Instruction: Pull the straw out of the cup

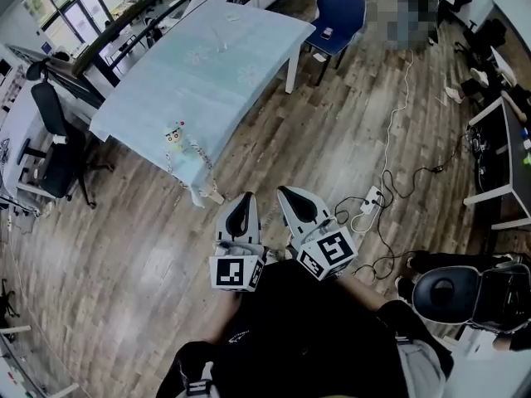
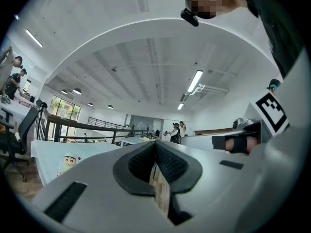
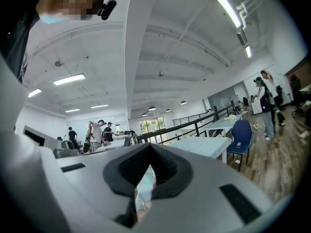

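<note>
A small cup with a cartoon face [image 1: 174, 136] stands at the near corner of the table with a pale blue cloth [image 1: 207, 56]. It also shows as the cup [image 2: 69, 161] at the left of the left gripper view. A straw is too small to make out. My left gripper [image 1: 241, 201] and right gripper [image 1: 294, 196] are side by side over the wooden floor, close to my body and well short of the table. In the gripper views, the left gripper [image 2: 156, 145] and the right gripper [image 3: 148, 148] each have their jaws together with nothing between them.
A blue chair [image 1: 338, 11] stands at the table's far side and a black office chair [image 1: 51, 131] at its left. A power strip with cables [image 1: 371, 199] lies on the floor to the right. Another black chair [image 1: 448, 293] and a white desk [image 1: 496, 160] are at the right.
</note>
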Action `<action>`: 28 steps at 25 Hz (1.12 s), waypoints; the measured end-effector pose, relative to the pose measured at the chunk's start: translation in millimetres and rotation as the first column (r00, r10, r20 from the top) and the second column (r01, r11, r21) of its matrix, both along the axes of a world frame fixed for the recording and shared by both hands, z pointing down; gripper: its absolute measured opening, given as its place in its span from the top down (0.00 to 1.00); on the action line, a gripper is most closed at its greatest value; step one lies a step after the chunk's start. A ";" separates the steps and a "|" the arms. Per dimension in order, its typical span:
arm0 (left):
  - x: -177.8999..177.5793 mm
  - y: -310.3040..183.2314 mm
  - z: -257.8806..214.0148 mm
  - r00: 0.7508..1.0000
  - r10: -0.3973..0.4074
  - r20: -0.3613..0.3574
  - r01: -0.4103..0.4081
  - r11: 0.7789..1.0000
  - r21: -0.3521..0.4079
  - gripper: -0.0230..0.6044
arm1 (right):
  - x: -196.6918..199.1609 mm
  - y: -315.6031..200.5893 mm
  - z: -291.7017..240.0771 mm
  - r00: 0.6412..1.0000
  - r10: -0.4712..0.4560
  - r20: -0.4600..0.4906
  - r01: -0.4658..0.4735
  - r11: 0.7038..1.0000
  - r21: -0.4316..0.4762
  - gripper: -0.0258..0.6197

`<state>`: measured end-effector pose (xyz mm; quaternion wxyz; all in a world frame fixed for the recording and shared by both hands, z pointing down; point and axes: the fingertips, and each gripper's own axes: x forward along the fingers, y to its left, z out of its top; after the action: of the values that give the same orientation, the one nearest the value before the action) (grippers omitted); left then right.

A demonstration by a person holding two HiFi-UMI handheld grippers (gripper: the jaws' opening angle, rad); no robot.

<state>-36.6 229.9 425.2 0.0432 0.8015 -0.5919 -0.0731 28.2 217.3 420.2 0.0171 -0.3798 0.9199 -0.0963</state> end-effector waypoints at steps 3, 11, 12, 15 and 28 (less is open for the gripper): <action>-3.8 -7.1 -0.4 1.000 -0.002 -0.009 0.002 1.000 -0.001 0.94 | 1.0 -5.2 -0.3 1.000 0.012 -0.002 -0.012 1.000 -0.003 0.95; -2.5 -33.9 6.1 1.000 0.025 0.001 -0.025 0.999 -0.023 0.94 | -3.6 -34.0 5.2 1.000 0.004 0.002 -0.004 1.000 -0.024 0.95; -1.8 -39.3 8.3 0.999 0.034 0.000 -0.034 0.999 -0.028 0.94 | -5.4 -39.2 5.3 1.000 -0.004 -0.001 0.004 1.000 -0.020 0.95; -2.5 -61.2 9.5 0.999 0.041 0.015 -0.041 0.999 -0.031 0.94 | -9.6 -60.1 6.6 1.000 -0.022 -0.004 0.022 1.000 -0.016 0.95; 8.2 -184.5 8.1 0.998 -0.001 0.056 0.004 0.999 -0.046 0.94 | -9.5 -184.6 9.3 0.995 -0.094 0.013 0.095 0.994 -0.054 0.95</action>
<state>-28.4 45.4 433.2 0.0449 0.8013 -0.5954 -0.0372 18.8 32.6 429.5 0.0071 -0.3356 0.9338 -0.1240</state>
